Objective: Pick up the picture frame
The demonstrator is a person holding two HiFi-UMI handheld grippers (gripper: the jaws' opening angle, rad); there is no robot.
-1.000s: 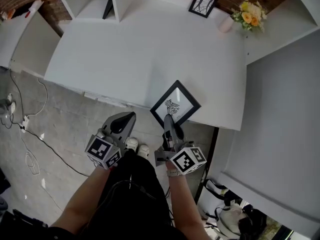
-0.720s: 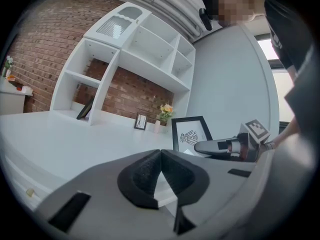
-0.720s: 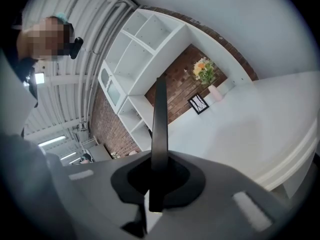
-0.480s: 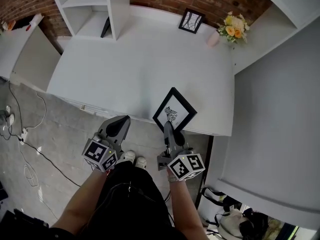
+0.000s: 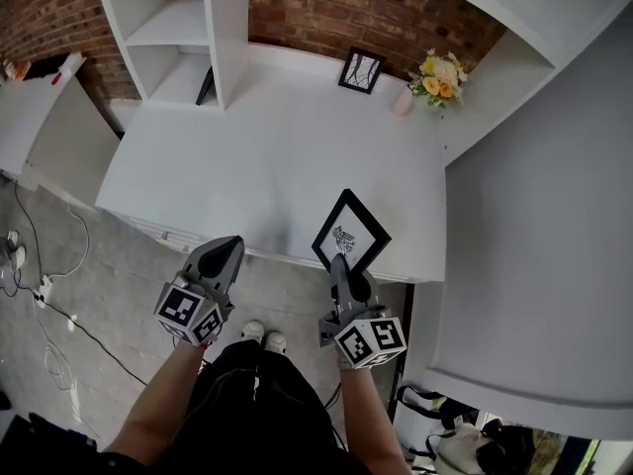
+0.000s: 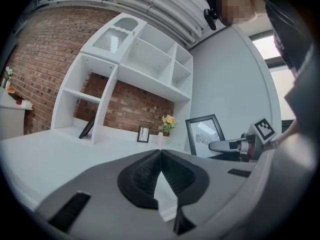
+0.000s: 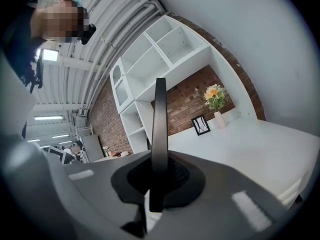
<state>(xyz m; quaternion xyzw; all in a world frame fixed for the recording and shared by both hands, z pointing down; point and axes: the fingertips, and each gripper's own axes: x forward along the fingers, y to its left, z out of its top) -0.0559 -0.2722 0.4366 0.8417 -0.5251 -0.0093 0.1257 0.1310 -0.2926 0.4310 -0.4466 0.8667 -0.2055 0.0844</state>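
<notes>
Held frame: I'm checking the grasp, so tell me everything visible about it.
The frame is rectangular, with a thin black border round a white sheet bearing a small dark drawing. It stands upright over the desk's near edge, the right gripper shut on its lower border. It seems clear of the desk.

Red-brown brick wall (image 5: 326,8) ran behind white surface (image 5: 257,137). White shelf unit (image 5: 178,28) with open compartments stood on surface's far left, against brick. Plain grey wall (image 5: 534,216) closed off right side. Low white cabinet (image 5: 49,97) stood left of surface. Floor (image 5: 99,255) was grey and mottled, thin cables (image 5: 45,285) trailing at left. Ceiling overhead carried parallel pipes (image 7: 100,29); strip lights (image 7: 47,118) glowed far off. Bright window (image 6: 265,46) showed high in grey wall.
</notes>
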